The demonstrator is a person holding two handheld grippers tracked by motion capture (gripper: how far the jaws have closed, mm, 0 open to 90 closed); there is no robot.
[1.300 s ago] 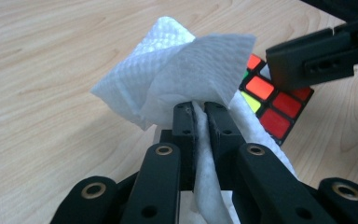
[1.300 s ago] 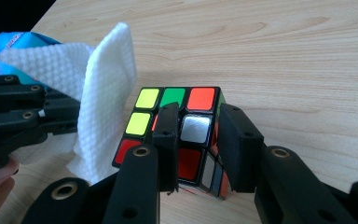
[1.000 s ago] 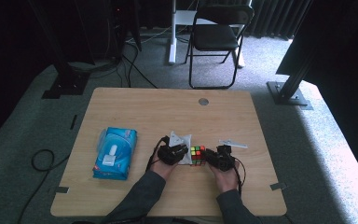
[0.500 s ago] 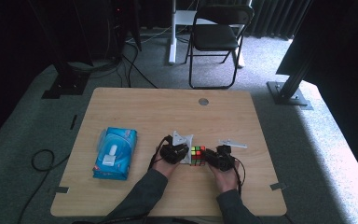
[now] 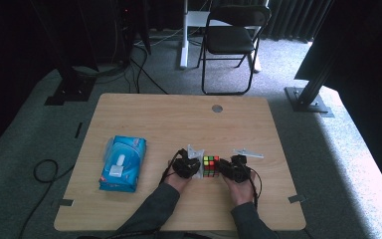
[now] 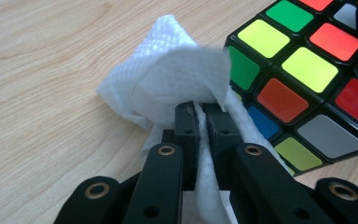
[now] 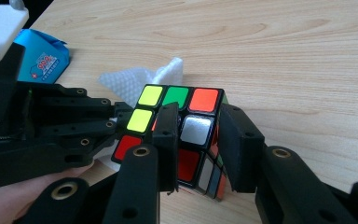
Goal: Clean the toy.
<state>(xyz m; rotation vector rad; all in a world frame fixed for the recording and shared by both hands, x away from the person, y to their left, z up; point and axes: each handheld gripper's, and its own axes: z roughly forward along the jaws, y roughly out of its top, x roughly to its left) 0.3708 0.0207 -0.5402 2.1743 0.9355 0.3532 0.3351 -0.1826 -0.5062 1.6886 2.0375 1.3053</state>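
A scrambled Rubik's cube (image 5: pixel 210 166) rests on the wooden table (image 5: pixel 179 119) between my two grippers. My left gripper (image 5: pixel 186 167) is at its left side, shut on a crumpled white wipe (image 6: pixel 168 70). The wipe is pressed against the cube (image 6: pixel 307 79), and the left gripper (image 6: pixel 203 109) has its jaws closed tight on the wipe's folds. My right gripper (image 5: pixel 234 169) is at the cube's right side. Its view has the right gripper (image 7: pixel 198 123) clamped over the near upper edge of the cube (image 7: pixel 186 121), with the wipe (image 7: pixel 140 79) behind the cube.
A blue pack of tissues (image 5: pixel 122 163) lies on the left part of the table, also seen as the pack (image 7: pixel 42 58) behind the left gripper (image 7: pixel 51 130). A round cable hole (image 5: pixel 217 108) sits near the far edge. A folding chair (image 5: pixel 229 40) stands beyond the table.
The left gripper with the wipe has edged slightly toward the cube. The cube and the right gripper have stayed in place.
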